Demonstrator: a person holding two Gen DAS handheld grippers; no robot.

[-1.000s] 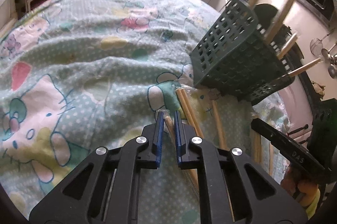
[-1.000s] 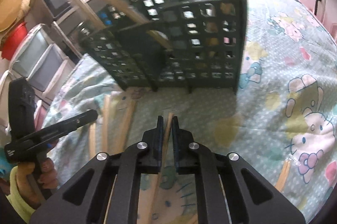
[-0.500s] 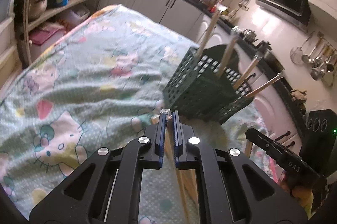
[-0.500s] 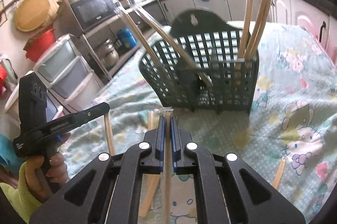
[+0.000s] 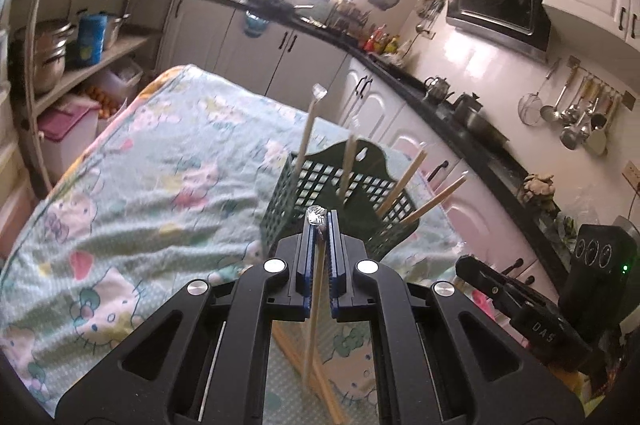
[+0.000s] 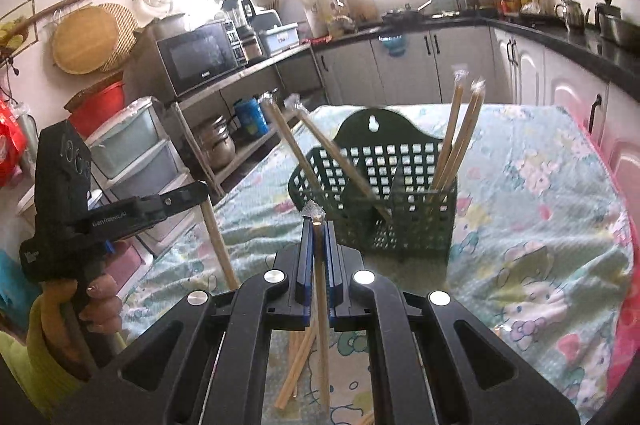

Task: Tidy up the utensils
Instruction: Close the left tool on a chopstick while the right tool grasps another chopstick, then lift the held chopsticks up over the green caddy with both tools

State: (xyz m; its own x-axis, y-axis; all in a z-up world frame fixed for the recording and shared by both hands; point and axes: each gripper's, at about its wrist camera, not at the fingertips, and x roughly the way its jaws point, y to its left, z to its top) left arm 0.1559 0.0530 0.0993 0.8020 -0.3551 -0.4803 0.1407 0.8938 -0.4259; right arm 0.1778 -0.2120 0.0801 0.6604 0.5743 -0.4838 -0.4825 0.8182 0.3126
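A dark green slotted basket (image 5: 280,209) (image 6: 420,225) stands on the cartoon-print cloth with several wrapped wooden chopsticks leaning in it. My left gripper (image 5: 320,225) is shut on a wrapped chopstick pair (image 5: 314,305) that hangs down over the cloth, just in front of the basket. My right gripper (image 6: 318,229) is shut on another chopstick pair (image 6: 321,325), also raised in front of the basket. In the right wrist view the left gripper (image 6: 120,213) shows at the left in a hand with its stick (image 6: 218,245).
Loose chopsticks (image 6: 298,361) (image 5: 296,353) lie on the cloth below both grippers. The cloth-covered table (image 5: 140,165) ends near white cabinets (image 5: 400,121) on the right and open shelves with pots (image 5: 52,57) on the left.
Both grippers have risen with their chopsticks lifted off the cloth. The basket now sits lower and farther off in both views, and more of the kitchen shows.
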